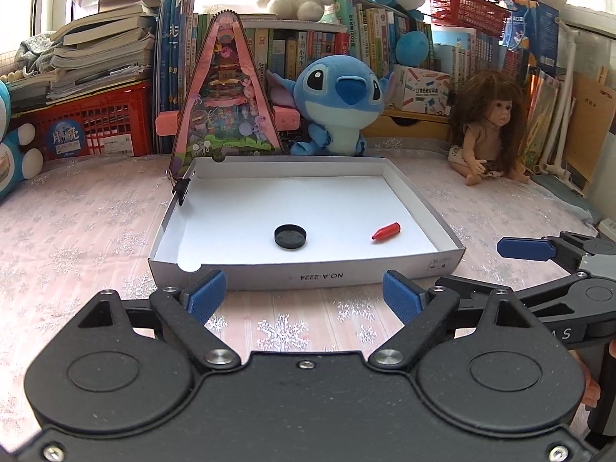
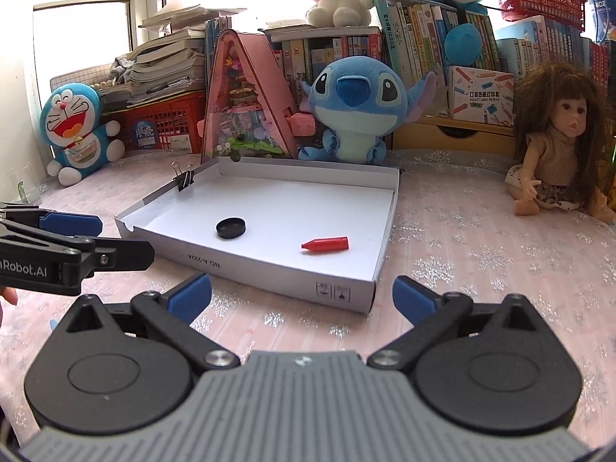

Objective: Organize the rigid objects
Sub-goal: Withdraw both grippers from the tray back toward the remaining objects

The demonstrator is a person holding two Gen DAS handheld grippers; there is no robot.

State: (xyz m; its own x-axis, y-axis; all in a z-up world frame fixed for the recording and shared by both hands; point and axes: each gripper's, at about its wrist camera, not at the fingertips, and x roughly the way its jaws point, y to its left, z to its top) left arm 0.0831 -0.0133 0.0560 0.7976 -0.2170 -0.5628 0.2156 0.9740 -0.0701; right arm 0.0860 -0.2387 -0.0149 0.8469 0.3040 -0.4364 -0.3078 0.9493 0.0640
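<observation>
A shallow white cardboard box lid (image 1: 308, 277) (image 2: 269, 281) lies on the pink snowflake tablecloth. Inside it are a black round cap (image 1: 290, 236) (image 2: 231, 227) and a red crayon-shaped cap (image 1: 386, 231) (image 2: 325, 245). A black binder clip (image 1: 181, 188) (image 2: 184, 178) is clipped on the lid's left wall. My left gripper (image 1: 304, 300) is open and empty, just in front of the lid's near wall. My right gripper (image 2: 302, 298) is open and empty, near the lid's front right corner. Each gripper shows at the edge of the other's view.
Behind the lid stand a pink triangular toy house (image 1: 225, 92), a blue Stitch plush (image 1: 338, 104) and a doll (image 1: 487, 131) to the right. A Doraemon plush (image 2: 75, 131), a red crate (image 1: 100, 123) and rows of books line the back.
</observation>
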